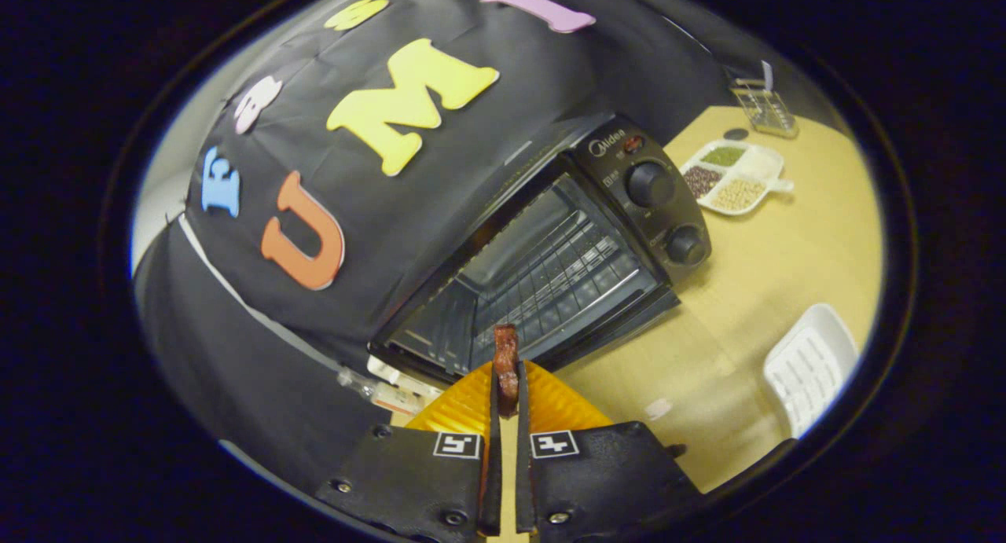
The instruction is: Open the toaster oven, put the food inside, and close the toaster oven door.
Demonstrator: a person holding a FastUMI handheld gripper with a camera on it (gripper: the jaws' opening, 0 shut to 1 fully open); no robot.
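One strip of reddish-brown food (pixel 505 364) is standing upright in your jaws (pixel 507 398), which are pinching it, nearly closed. Just ahead of them the toaster oven (pixel 550 244) is gaping on the counter (pixel 754 291), door down, wire rack (pixel 562 272) lying straight beyond the food's tip.

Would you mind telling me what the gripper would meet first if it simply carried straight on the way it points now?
Most likely the open toaster oven. The gripper, shut on a reddish-brown piece of food, points at the wire rack inside, with the lowered door just ahead. Depth is unclear, so the food might touch the door's edge first.
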